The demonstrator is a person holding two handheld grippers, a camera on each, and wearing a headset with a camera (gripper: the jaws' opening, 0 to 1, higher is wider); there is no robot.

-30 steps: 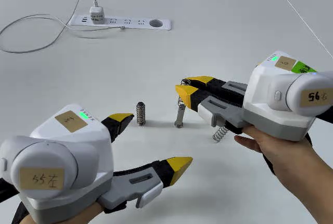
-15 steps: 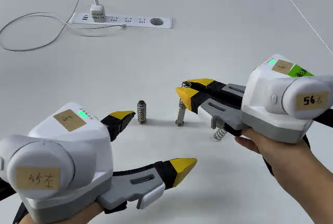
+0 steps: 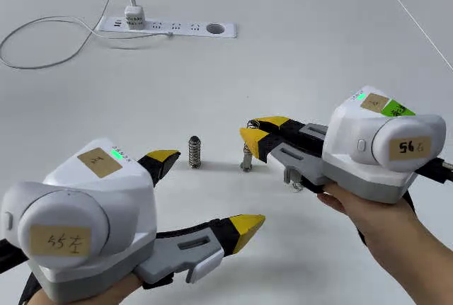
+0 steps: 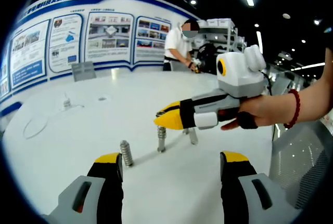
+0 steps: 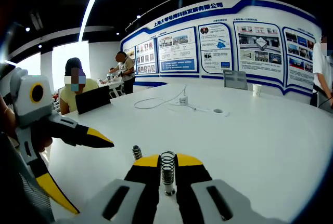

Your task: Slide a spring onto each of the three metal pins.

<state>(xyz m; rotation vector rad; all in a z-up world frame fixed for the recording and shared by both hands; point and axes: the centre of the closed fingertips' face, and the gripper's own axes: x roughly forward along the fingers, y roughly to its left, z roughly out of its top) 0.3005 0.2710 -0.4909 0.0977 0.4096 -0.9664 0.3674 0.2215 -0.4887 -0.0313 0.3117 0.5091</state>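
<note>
Spring held at a pin on the white table [image 3: 297, 50]
The right gripper [image 3: 252, 128] pinches a spring [image 5: 167, 166] atop an upright pin [image 3: 246, 161]. The left gripper [image 3: 211, 189] hangs wide open, holding nothing, near a second pin [image 3: 195, 151] already wearing its coil.

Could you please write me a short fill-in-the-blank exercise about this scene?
1. The right gripper holds a ____ at the middle pin.
2. The left gripper is ____, holding nothing.
3. A charger is plugged into the ____.
Missing words: spring; open; power strip.
</note>
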